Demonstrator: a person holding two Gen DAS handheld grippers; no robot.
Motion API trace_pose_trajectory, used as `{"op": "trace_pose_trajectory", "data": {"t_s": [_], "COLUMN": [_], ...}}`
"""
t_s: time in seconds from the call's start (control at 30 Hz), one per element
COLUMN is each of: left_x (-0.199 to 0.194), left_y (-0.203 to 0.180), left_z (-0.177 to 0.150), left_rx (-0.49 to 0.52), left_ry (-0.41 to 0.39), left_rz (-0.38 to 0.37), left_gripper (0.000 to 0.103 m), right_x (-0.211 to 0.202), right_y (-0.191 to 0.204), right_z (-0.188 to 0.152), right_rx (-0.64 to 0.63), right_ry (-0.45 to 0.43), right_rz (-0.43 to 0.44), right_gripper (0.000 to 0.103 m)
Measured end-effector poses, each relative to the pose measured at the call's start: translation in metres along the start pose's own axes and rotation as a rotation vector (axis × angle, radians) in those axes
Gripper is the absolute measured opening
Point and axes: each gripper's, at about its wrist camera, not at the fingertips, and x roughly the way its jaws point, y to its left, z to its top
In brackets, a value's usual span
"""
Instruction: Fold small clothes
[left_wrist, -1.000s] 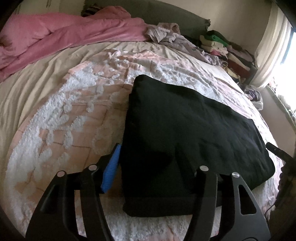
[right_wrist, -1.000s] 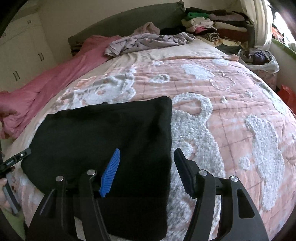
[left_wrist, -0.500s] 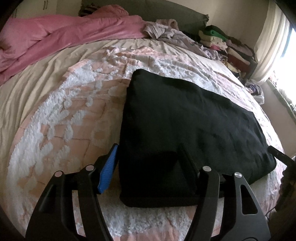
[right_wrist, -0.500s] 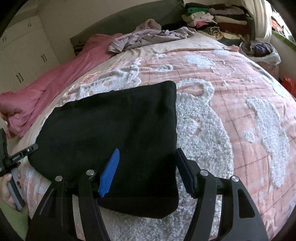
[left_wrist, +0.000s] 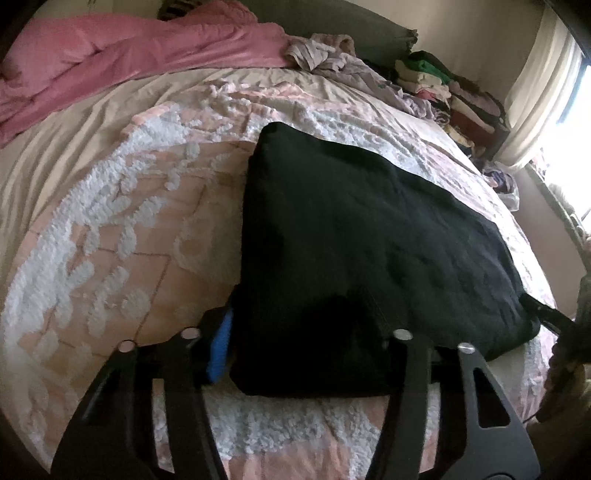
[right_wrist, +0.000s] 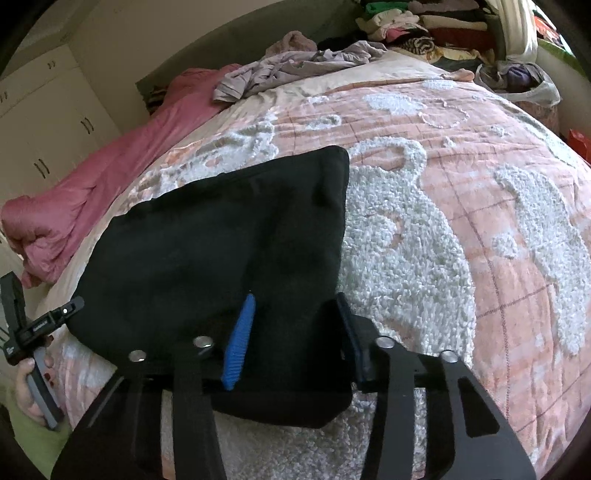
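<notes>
A black garment (left_wrist: 362, 236) lies flat, folded into a rectangle, on the pink and white bedspread (left_wrist: 110, 236). It also shows in the right wrist view (right_wrist: 229, 236). My left gripper (left_wrist: 299, 328) is open, its jaws straddling the garment's near left corner. My right gripper (right_wrist: 295, 325) is open, its jaws straddling the near right corner. The left gripper's body shows at the left edge of the right wrist view (right_wrist: 33, 328), held by a hand.
A pink duvet (left_wrist: 122, 55) lies bunched at the bed's far side. Loose lilac clothes (right_wrist: 288, 66) lie near the headboard. Stacks of folded clothes (left_wrist: 443, 88) stand beside the curtain. White cupboards (right_wrist: 44, 122) stand at the left.
Both grippers have moved forward and lower over the garment's near corners. The jaws have narrowed slightly around the fabric. The garment has not moved.
</notes>
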Motion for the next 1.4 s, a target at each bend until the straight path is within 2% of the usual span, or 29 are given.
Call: {"op": "trace_pose_trajectory", "data": {"t_s": [0.2, 0.37, 0.5, 0.6, 0.7, 0.93, 1.03, 1.07, 1.1, 1.13, 1.17, 1.4], "left_x": [-0.005, -0.022, -0.022, -0.015, -0.012, -0.025, -0.033, -0.036, -0.039, -0.042, -0.044, -0.065], "left_y": [0.003, 0.001, 0.004, 0.004, 0.005, 0.003, 0.001, 0.0, 0.0, 0.0, -0.001, -0.002], "left_z": [-0.004, -0.012, -0.019, -0.022, -0.024, -0.027, -0.027, -0.027, -0.027, -0.027, -0.027, -0.025], "left_rx": [-0.017, 0.02, 0.034, 0.049, 0.053, 0.066, 0.076, 0.075, 0.076, 0.079, 0.083, 0.089], "left_ry": [0.006, 0.001, 0.019, 0.03, 0.038, 0.021, 0.007, 0.003, -0.001, -0.006, -0.01, -0.052], "left_rz": [-0.038, -0.053, -0.038, -0.01, 0.008, 0.051, 0.067, 0.073, 0.079, 0.082, 0.086, 0.109], "left_gripper": [0.016, 0.012, 0.013, 0.017, 0.022, 0.031, 0.036, 0.038, 0.04, 0.041, 0.041, 0.059], "right_x": [-0.007, -0.024, -0.023, -0.01, -0.008, -0.019, -0.03, -0.035, -0.038, -0.041, -0.047, -0.065], "right_y": [-0.006, 0.003, 0.002, -0.001, -0.002, 0.003, 0.009, 0.012, 0.014, 0.017, 0.021, 0.053], "right_z": [0.0, -0.001, -0.01, -0.014, -0.015, -0.017, -0.02, -0.021, -0.022, -0.022, -0.024, -0.027], "right_rx": [0.025, -0.028, -0.044, -0.037, -0.036, -0.04, -0.048, -0.049, -0.05, -0.049, -0.05, -0.109], "right_ry": [-0.021, -0.056, -0.033, 0.003, 0.004, -0.022, -0.044, -0.054, -0.06, -0.07, -0.094, -0.125], "right_rz": [0.029, 0.017, -0.038, -0.072, -0.093, -0.141, -0.147, -0.138, -0.132, -0.132, -0.132, -0.078], "right_gripper": [0.016, 0.013, 0.015, 0.02, 0.024, 0.05, 0.053, 0.056, 0.065, 0.08, 0.084, 0.085]}}
